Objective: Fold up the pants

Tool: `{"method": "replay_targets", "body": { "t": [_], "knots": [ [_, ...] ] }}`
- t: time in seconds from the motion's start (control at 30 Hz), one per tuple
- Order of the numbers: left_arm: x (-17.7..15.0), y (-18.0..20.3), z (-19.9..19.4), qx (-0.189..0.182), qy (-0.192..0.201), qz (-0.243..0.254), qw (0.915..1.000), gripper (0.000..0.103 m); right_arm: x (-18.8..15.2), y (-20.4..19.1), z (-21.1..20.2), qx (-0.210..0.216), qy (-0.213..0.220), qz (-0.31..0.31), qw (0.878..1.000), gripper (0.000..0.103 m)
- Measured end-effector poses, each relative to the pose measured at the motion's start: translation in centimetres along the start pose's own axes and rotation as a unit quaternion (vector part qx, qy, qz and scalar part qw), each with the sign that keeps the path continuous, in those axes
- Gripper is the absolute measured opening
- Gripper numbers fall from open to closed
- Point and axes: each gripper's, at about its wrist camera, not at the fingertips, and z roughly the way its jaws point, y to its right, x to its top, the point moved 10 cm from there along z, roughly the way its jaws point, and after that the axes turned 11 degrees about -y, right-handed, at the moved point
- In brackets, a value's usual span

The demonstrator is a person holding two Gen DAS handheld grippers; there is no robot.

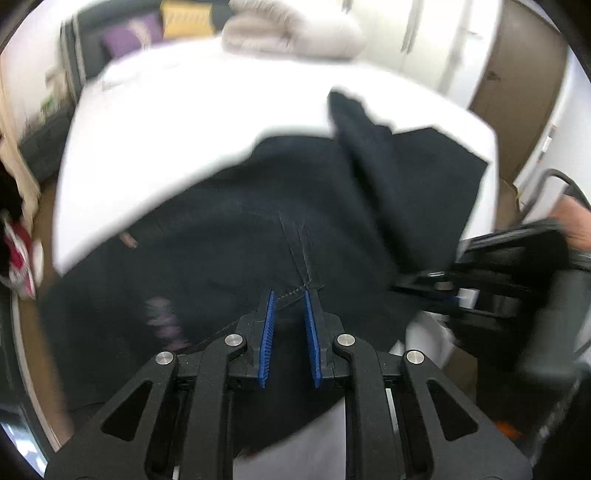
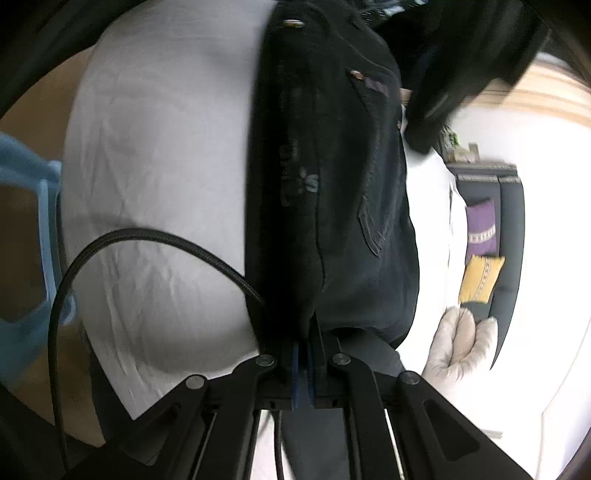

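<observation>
Where the white bed (image 1: 177,122) fills the left wrist view, dark navy pants (image 1: 258,229) lie spread over its near half, one part folded back in a ridge toward the bed's far right corner. Blurred frame; detail soft. In the right wrist view the pants (image 2: 332,184) run as a long dark band up the middle of the bed (image 2: 159,166), faint pale lettering on the cloth.

Beige folded blanket (image 1: 284,33) sits at the bed's far edge. Dark sofa beyond the bed carries a purple cushion (image 2: 480,225) and a yellow cushion (image 2: 480,278). Black cable (image 2: 147,240) arcs over the sheet beside the pants.

Left gripper (image 1: 290,295): blue-padded jaws parted, a gap between them, tips over a stitched seam of the pants; whether cloth sits inside the gap, cannot tell. Right gripper (image 2: 304,343): jaws clenched close on an edge of the pants, fabric rising from between them.
</observation>
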Motion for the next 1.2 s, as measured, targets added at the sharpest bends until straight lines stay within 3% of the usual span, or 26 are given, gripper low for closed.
{"method": "replay_targets", "body": {
  "t": [0.03,0.1,0.17,0.23,0.27,0.33,0.37,0.4,0.47,0.5,0.53,0.57,0.6,0.67,0.7,0.73,0.8,0.87,0.93,1.03,1.2],
  "knots": [
    [-0.1,-0.3,1.5,0.000,-0.016,-0.015,0.9998,0.016,-0.1,0.4,-0.1,0.000,0.003,0.021,1.000,0.008],
    [0.2,-0.7,2.0,-0.015,-0.001,-0.041,0.9991,0.015,-0.7,1.0,-0.6,0.013,0.010,0.058,0.998,0.017],
    [0.5,-0.8,2.1,-0.025,-0.004,-0.053,0.9983,0.015,-2.0,2.7,-1.7,0.039,0.033,0.135,0.990,0.058],
    [0.7,-0.8,2.3,-0.026,-0.006,-0.057,0.9980,0.015,-3.6,4.6,-2.8,0.097,0.068,0.217,0.969,0.087],
    [0.8,-0.7,2.3,-0.024,-0.006,-0.059,0.9980,0.015,-4.7,5.9,-3.1,0.137,0.090,0.271,0.948,0.089],
    [1.1,-0.5,2.5,-0.020,-0.008,-0.065,0.9976,0.015,-8.2,10.2,-1.5,0.227,0.103,0.416,0.875,0.088],
    [1.3,-0.5,2.6,-0.020,-0.009,-0.070,0.9973,0.015,-9.9,12.0,-0.2,0.262,0.105,0.473,0.835,0.079],
    [1.0,-0.5,2.6,-0.019,-0.010,-0.073,0.9971,0.015,-11.9,14.1,1.5,0.303,0.112,0.534,0.781,0.075],
    [0.8,-0.6,3.2,-0.018,-0.012,-0.077,0.9968,0.015,-15.8,17.8,4.8,0.376,0.151,0.636,0.657,0.070],
    [0.9,-0.7,3.2,-0.019,-0.014,-0.080,0.9966,0.015,-17.9,19.5,6.9,0.402,0.172,0.680,0.588,0.069],
    [0.8,-0.8,3.3,-0.021,-0.015,-0.082,0.9963,0.015,-19.5,20.6,8.7,0.419,0.181,0.712,0.534,0.068],
    [0.7,-1.0,3.4,-0.023,-0.015,-0.084,0.9961,0.015,-21.5,21.4,11.4,0.439,0.184,0.747,0.464,0.067],
    [0.8,-1.0,3.5,-0.028,-0.017,-0.088,0.9956,0.015,-23.0,21.8,13.9,0.454,0.183,0.772,0.406,0.067],
    [0.8,-1.3,3.9,-0.034,-0.018,-0.095,0.9948,0.015,-24.7,21.5,17.9,0.471,0.169,0.802,0.326,0.057],
    [0.8,-1.3,3.9,-0.036,-0.018,-0.097,0.9945,0.015,-25.0,21.1,19.6,0.477,0.154,0.810,0.303,0.054],
    [0.8,-1.3,4.0,-0.038,-0.019,-0.099,0.9942,0.015,-24.9,20.5,20.9,0.483,0.141,0.815,0.288,0.050],
    [0.7,-1.4,4.1,-0.039,-0.020,-0.102,0.9938,0.015,-24.3,19.5,22.5,0.498,0.120,0.815,0.273,0.048],
    [0.5,-1.8,4.0,-0.041,-0.021,-0.103,0.9936,0.015,-23.0,18.7,23.2,0.510,0.104,0.811,0.268,0.048],
    [0.2,-2.0,3.9,-0.041,-0.023,-0.103,0.9936,0.015,-22.0,18.6,23.9,0.519,0.098,0.804,0.274,0.048],
    [0.0,-2.3,3.8,-0.041,-0.024,-0.101,0.9937,0.015,-21.0,19.3,25.0,0.523,0.101,0.803,0.268,0.048],
    [0.0,-2.1,3.7,-0.038,-0.026,-0.102,0.9938,0.015,-20.9,21.9,27.6,0.516,0.121,0.813,0.240,0.048]
  ]
}}
